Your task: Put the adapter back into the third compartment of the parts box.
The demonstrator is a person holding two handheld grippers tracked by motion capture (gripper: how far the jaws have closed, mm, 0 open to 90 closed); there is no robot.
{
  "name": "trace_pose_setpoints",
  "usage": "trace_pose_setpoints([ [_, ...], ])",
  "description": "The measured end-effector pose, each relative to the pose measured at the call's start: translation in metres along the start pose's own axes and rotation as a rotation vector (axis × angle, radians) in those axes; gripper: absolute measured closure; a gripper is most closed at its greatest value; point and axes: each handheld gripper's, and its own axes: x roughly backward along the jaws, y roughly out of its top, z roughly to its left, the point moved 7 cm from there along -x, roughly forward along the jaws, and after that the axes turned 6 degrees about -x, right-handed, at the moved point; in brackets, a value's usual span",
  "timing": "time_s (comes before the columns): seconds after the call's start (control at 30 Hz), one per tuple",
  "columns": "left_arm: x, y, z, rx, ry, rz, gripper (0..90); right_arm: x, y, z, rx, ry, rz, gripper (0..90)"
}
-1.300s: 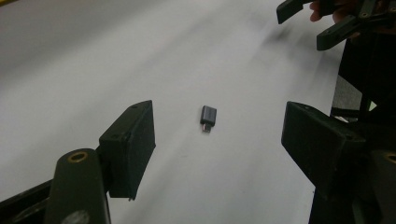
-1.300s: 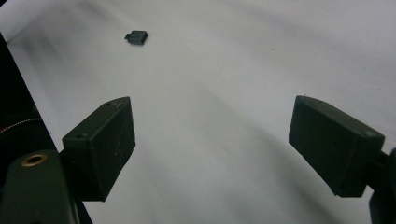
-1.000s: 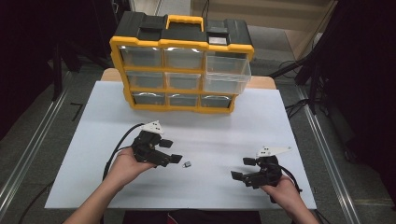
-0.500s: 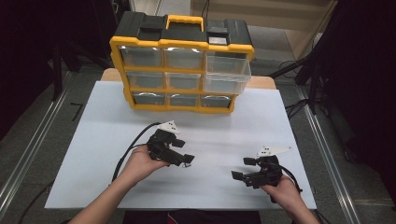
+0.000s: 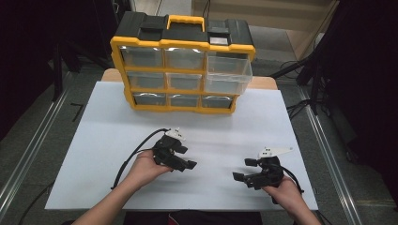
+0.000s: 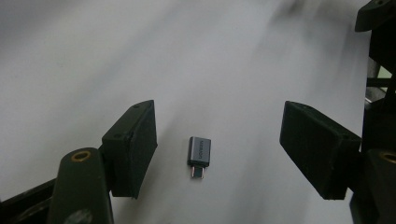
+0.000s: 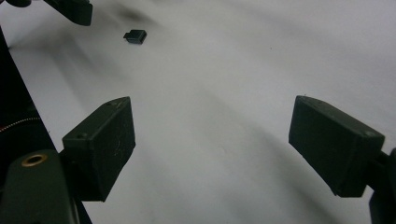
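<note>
just a small grey adapter [image 6: 199, 157], flat

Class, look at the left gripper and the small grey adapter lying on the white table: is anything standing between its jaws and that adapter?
Nothing visible does. In the left gripper view the adapter lies flat on the bare white table, between the open jaws of the left gripper, touching neither. The right gripper is held off to the side, open.

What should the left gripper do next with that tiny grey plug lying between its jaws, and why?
Probably lower a little and close. In the left gripper view the small grey adapter lies flat on the white table, about midway between the open jaws of the left gripper, touching neither. The right gripper waits off to the side, open.
</note>
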Motion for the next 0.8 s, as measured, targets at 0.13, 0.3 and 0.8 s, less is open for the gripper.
trace_pose_setpoints([
  [0.13, -0.006, -0.006, 0.000, -0.012, 0.009, 0.020, 30.0, 0.000, 0.000, 0.000, 0.003, 0.001, 0.000, 12.9],
  [0.3, -0.012, -0.011, 0.002, -0.023, 0.032, 0.048, 31.7, -0.001, 0.000, 0.000, 0.003, -0.001, 0.002, 12.9],
  [0.8, -0.025, -0.020, -0.007, -0.186, 0.197, 0.126, 44.6, -0.001, -0.001, 0.000, 0.006, -0.006, 0.012, 12.9],
])
